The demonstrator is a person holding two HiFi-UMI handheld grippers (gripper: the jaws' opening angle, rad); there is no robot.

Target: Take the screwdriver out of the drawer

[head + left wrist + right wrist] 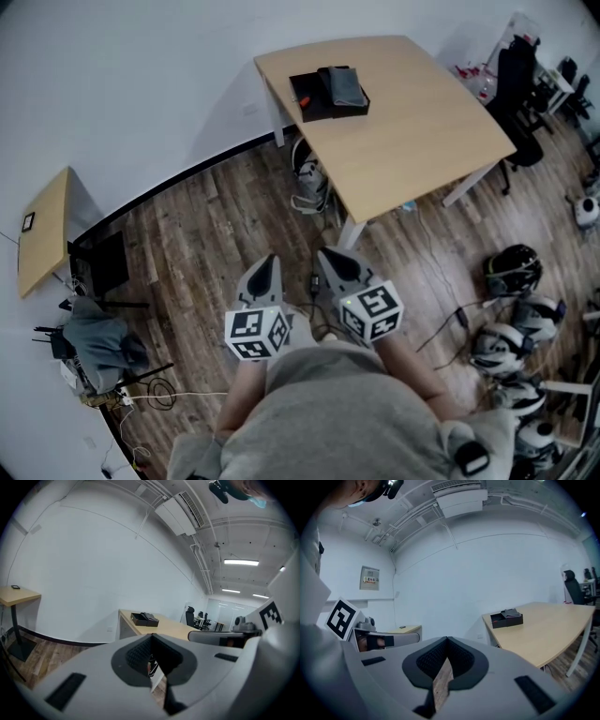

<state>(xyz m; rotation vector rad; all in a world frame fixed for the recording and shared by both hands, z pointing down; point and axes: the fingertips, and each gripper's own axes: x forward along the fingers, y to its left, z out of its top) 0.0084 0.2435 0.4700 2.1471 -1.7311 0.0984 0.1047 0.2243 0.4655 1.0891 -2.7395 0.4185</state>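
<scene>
A black drawer box [330,92] sits at the far left corner of the light wooden table [412,131], and a small red thing [302,100] shows in its pulled-out tray. The same box appears far ahead in the left gripper view [144,618] and in the right gripper view [506,618]. Both grippers hover over the wooden floor, well short of the table and close to the person's body. My left gripper [272,259] [151,637] is shut and holds nothing. Beside it, my right gripper [324,253] [447,640] is also shut and holds nothing.
White table legs [349,230] and cables stand between the grippers and the table. A small side table [42,230] and a black stand [103,267] are at the left. Helmets and gear [511,272] lie on the floor at the right. Office chairs [517,80] are beyond the table.
</scene>
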